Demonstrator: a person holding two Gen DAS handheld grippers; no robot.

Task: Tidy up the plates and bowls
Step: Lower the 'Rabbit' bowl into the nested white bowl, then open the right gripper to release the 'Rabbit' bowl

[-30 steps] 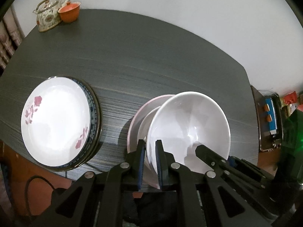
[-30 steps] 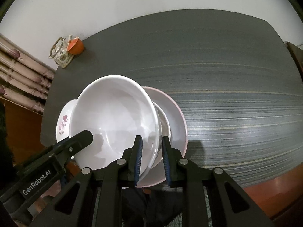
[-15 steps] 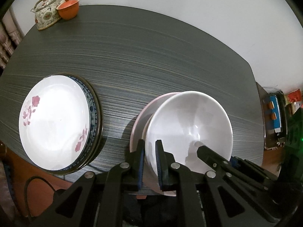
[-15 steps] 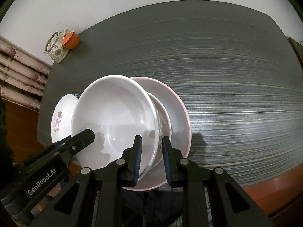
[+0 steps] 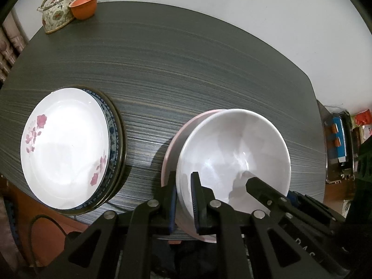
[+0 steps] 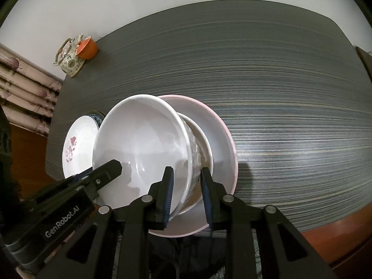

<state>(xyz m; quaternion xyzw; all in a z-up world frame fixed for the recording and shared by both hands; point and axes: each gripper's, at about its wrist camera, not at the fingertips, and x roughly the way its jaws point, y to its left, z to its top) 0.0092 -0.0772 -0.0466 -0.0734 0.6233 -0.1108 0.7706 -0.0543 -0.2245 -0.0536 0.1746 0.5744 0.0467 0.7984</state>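
Where the left wrist view looks down, the left gripper is clamped on the near rim of the white bowl, which sits in a pink plate on the dark surface; a flowered plate lies apart; in the right wrist view, the right gripper straddles the opposite rim, its jaws just opening, pads clear of it.

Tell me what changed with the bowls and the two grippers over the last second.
The right gripper has just been opening, its jaws now looser around the white bowl's rim, which sits between them. The left gripper stayed clamped on that rim. The bowl stays over the pink plate; the flowered plate is unmoved.
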